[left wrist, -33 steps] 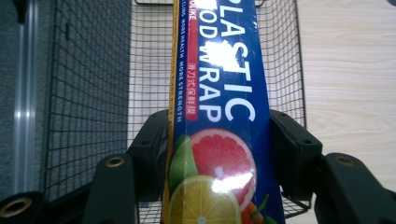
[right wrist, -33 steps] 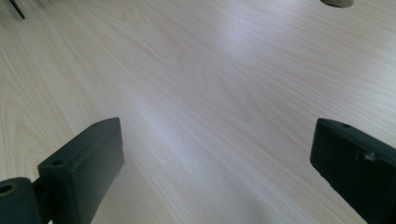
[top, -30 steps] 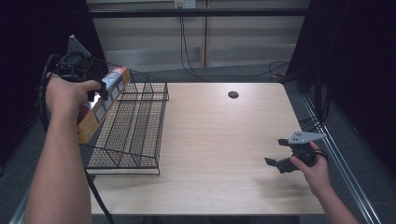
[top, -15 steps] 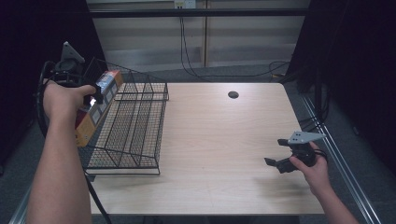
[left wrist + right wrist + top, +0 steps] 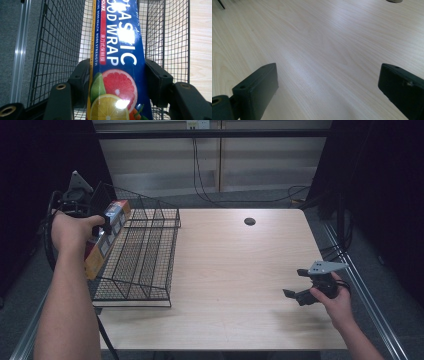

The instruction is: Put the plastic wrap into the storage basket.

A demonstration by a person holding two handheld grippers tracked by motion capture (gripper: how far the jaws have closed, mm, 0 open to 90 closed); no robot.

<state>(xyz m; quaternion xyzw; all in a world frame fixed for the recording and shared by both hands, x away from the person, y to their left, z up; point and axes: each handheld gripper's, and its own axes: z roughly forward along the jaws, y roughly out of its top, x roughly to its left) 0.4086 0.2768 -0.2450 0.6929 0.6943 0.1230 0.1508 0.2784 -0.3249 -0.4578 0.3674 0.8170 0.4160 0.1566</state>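
Observation:
A long blue and orange box of plastic food wrap point(image 5: 102, 245) point(image 5: 120, 57) is held slanted over the left side of a black wire rack point(image 5: 142, 255) point(image 5: 57, 45). My left gripper point(image 5: 106, 223) point(image 5: 117, 75) is shut on it, one black pad pressed against each long side. The box's fruit picture faces the left gripper view's camera. At the right of the wooden table point(image 5: 230, 270), my right gripper point(image 5: 294, 282) point(image 5: 327, 82) hovers low over bare wood. Its jaws stand wide apart with nothing between them.
The wire rack stands on the table's left part, its mesh walls rising around the box. A dark round hole point(image 5: 250, 221) marks the tabletop at the far middle. Cables point(image 5: 210, 190) lie on the floor behind the table, and a metal rail point(image 5: 360, 295) runs along the right edge.
My left hand has shifted the box slightly left and down at the rack's left side. The right gripper has stayed where it was.

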